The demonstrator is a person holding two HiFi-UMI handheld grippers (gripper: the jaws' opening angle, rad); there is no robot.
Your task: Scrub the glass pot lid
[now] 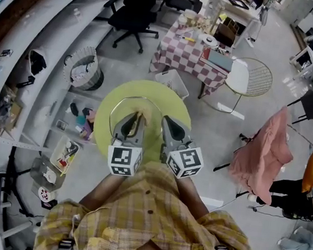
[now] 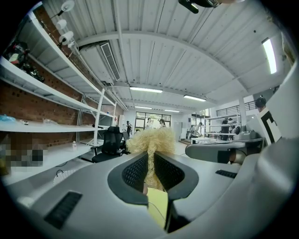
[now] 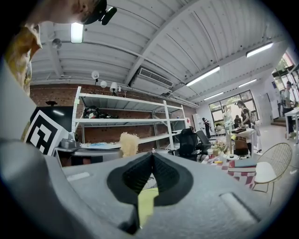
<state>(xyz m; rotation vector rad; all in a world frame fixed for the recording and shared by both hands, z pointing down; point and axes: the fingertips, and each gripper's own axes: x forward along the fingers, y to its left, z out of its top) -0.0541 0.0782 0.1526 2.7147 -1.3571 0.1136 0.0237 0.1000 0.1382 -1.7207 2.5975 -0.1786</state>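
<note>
2 tools hang side by side over the round yellow-green surface (image 1: 176, 104), where the glass pot lid (image 1: 140, 97) lies flat, its rim arcing around the tip of the left tool (image 1: 137, 118). That tool is clamped on a pale, frizzy scrubber (image 2: 152, 140) that sticks out past its jaws. The right tool (image 3: 152, 156) is pressed together with nothing between.
</note>
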